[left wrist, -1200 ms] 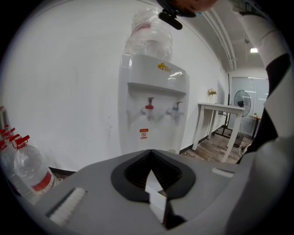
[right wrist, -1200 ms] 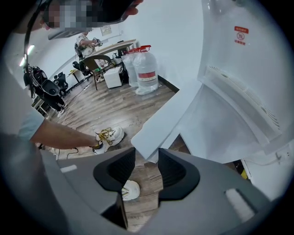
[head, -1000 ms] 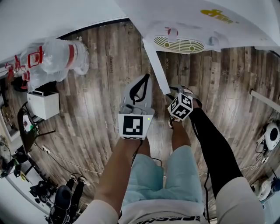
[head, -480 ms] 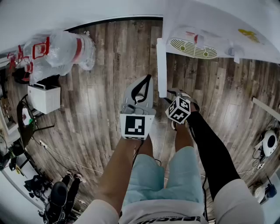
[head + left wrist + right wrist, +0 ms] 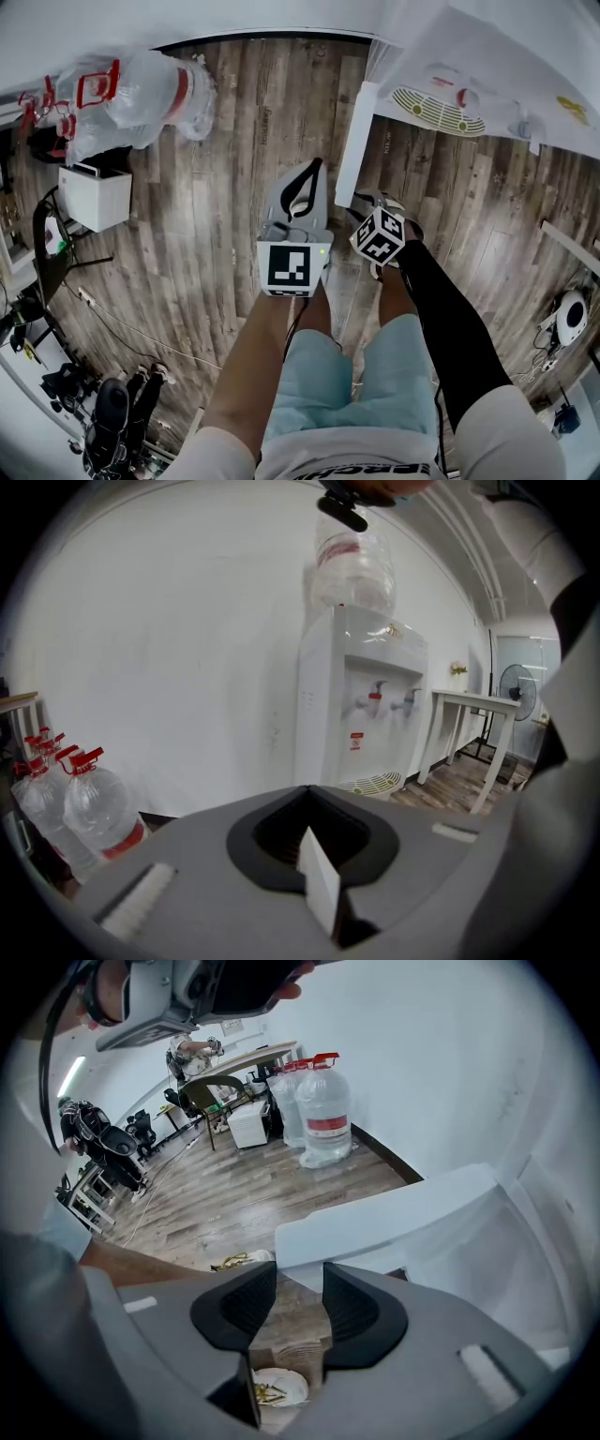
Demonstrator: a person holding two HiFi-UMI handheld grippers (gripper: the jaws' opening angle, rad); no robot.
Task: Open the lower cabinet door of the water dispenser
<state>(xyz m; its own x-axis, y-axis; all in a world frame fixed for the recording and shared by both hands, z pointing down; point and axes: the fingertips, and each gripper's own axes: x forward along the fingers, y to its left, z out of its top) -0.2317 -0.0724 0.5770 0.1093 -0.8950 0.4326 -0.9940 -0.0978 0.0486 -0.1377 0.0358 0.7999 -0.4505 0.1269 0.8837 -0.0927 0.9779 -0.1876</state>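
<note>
While the lower cabinet door (image 5: 354,141) stands swung out from the water dispenser (image 5: 469,84), its free end is seen right at the tips of the right gripper (image 5: 299,1279). Those jaws are held apart and no clamp is read; the door's corner fills the top of the gap and the panel runs off behind the right-hand jaw. Contact by a pad cannot be settled.

The left gripper (image 5: 314,855) is closed on nothing and aimed at the dispenser front from farther off. In the head view it is placed just left of the door's near end, not touching.

Key relation: in the head view the door's long axis is laid from the hinge at the dispenser down toward the person, so the free edge is the nearest part. The right gripper is plainly the closer one. Any further opening is judged to need that edge carried sideways on its arc, away from the cabinet, toward the water bottles (image 5: 141,98).
</note>
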